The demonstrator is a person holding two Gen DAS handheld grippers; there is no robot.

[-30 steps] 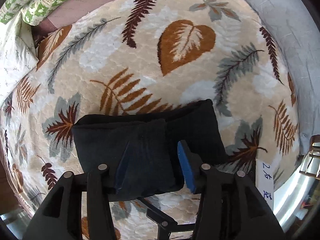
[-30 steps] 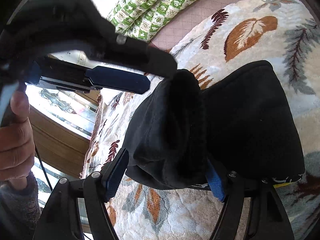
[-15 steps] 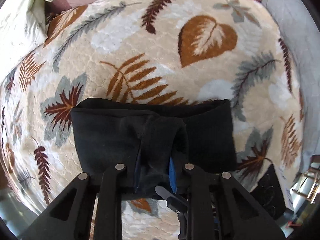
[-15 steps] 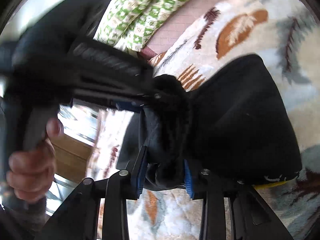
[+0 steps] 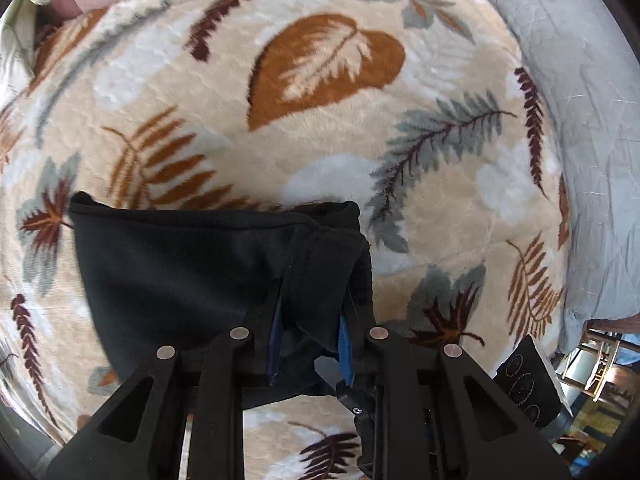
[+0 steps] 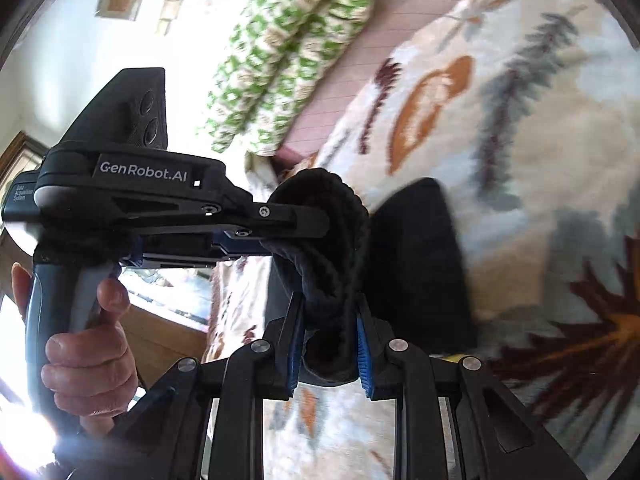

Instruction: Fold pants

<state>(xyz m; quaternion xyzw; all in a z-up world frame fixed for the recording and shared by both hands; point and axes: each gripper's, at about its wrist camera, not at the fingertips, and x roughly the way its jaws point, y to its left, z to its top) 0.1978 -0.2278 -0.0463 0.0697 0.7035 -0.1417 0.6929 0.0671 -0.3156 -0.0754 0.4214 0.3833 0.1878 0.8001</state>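
Note:
The black pants (image 5: pixel 192 272) lie folded into a compact bundle on the leaf-patterned blanket (image 5: pixel 320 140). My left gripper (image 5: pixel 310 316) is shut on the bundle's near right corner. In the right wrist view the same pants (image 6: pixel 412 264) hang partly lifted. My right gripper (image 6: pixel 326 328) is shut on a thick bunched edge of them. The left gripper (image 6: pixel 280 232) shows there too, coming in from the left and clamped on the same bunched fold, held by a bare hand (image 6: pixel 88 360).
A grey quilt (image 5: pixel 580 140) lies along the blanket's right side. A green-and-white patterned pillow (image 6: pixel 288 48) sits beyond the blanket's far edge. A black device (image 5: pixel 528 380) rests at the near right. Wooden furniture (image 6: pixel 168 332) stands beside the bed.
Both grippers went from open around the bundle's near edge to shut on it. The gripped edge has since risen off the blanket and the left gripper has shifted toward the bundle's right corner.

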